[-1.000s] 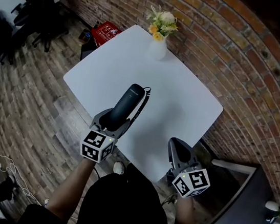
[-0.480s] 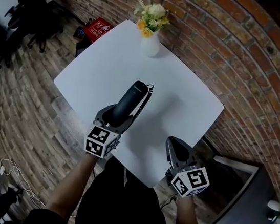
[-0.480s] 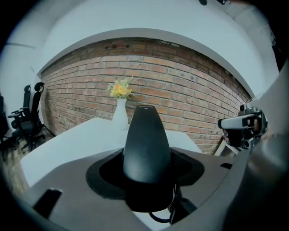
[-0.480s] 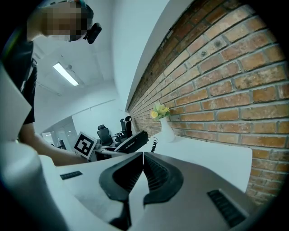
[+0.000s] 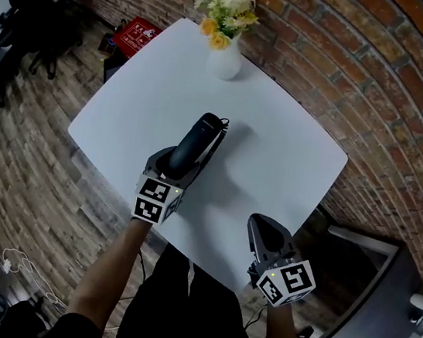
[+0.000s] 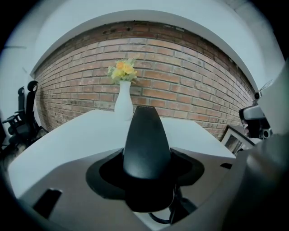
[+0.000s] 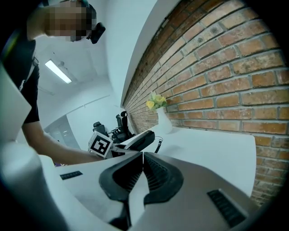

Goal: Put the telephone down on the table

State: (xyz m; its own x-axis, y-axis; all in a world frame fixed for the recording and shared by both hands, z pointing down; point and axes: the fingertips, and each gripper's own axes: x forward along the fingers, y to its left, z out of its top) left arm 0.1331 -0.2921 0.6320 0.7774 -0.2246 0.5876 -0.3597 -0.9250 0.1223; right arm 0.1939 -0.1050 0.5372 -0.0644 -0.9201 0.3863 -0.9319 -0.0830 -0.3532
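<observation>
Black and smooth, the phone (image 5: 196,143) is a long handset with a rounded back and a thinner far end. It shines a little, and I can see no marks on it. A curly black cord (image 5: 214,147) runs along its side.

The left tool (image 5: 174,168) grips the phone by its near end, with one jaw on each side and the jaws spread wide around it. The phone points away from the person, toward a white vase (image 5: 224,61) of yellow flowers (image 5: 224,10) by the brick wall (image 5: 352,59). It is over the middle of the white bench (image 5: 290,167). In the right gripper view the phone tilts with its far end up, off the bench. Its shadow lies just beside it.

The right tool (image 5: 264,230) is by the near edge of the bench, well apart from the phone. Its jaws are pressed together with nothing between them.

Some parts are hard to see. The near end of the phone is hidden inside the left tool. The phone's under side faces down, so I cannot tell what is on it. In the left gripper view only a loop of cord shows below the phone, and where the cord ends is hidden. I cannot tell if the phone's near end touches the bench.
</observation>
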